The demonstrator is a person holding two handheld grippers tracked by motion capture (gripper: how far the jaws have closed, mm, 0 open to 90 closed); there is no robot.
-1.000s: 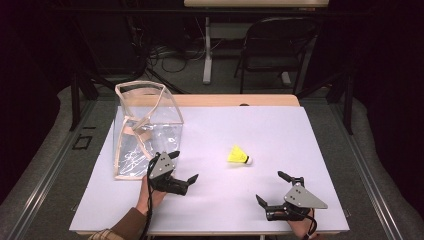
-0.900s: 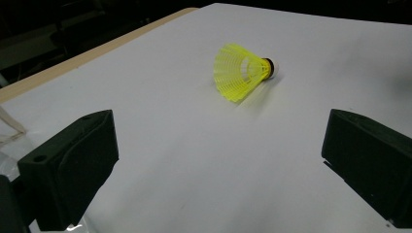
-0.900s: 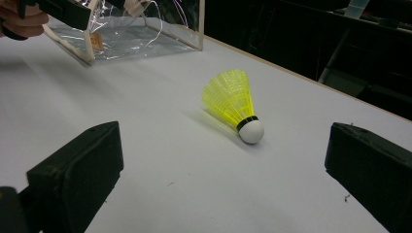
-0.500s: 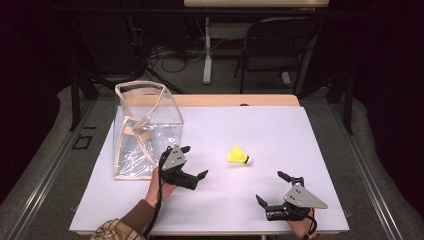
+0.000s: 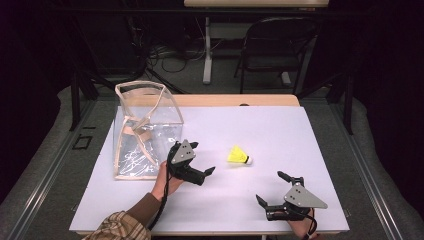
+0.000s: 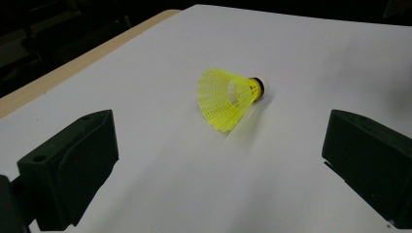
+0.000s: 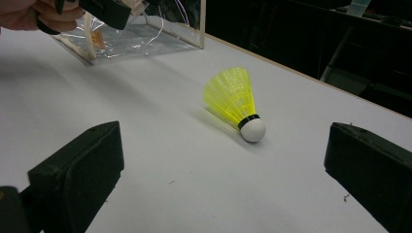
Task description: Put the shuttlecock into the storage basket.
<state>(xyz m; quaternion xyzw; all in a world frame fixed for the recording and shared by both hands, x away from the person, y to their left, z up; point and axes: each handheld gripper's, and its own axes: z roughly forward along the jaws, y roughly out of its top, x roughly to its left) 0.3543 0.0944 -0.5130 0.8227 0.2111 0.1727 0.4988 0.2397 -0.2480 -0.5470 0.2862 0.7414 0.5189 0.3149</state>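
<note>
The shuttlecock [image 5: 238, 155] lay ungrasped beside the clear bag [image 5: 145, 127]; the left gripper [image 5: 202, 160], jaws wide and empty, was probably nearing it; the right gripper [image 5: 272, 188] rested open, holding nothing.

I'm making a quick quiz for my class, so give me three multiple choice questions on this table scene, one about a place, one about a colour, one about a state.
1. Where does the shuttlecock lie?
A. Inside the clear bag
B. On the white table top, between the two grippers
C. In the right gripper

2. What colour is its skirt?
A. Yellow
B. Red
C. Blue

3. How do the jaws of the left gripper stand?
A. Shut on the shuttlecock
B. Shut on nothing
C. Open, facing the shuttlecock

Answers: 1 B, it rests on the table, right of the clear bag. 2 A, yellow skirt with a white cork. 3 C, the left gripper view shows both jaws spread with the shuttlecock beyond them.
</note>
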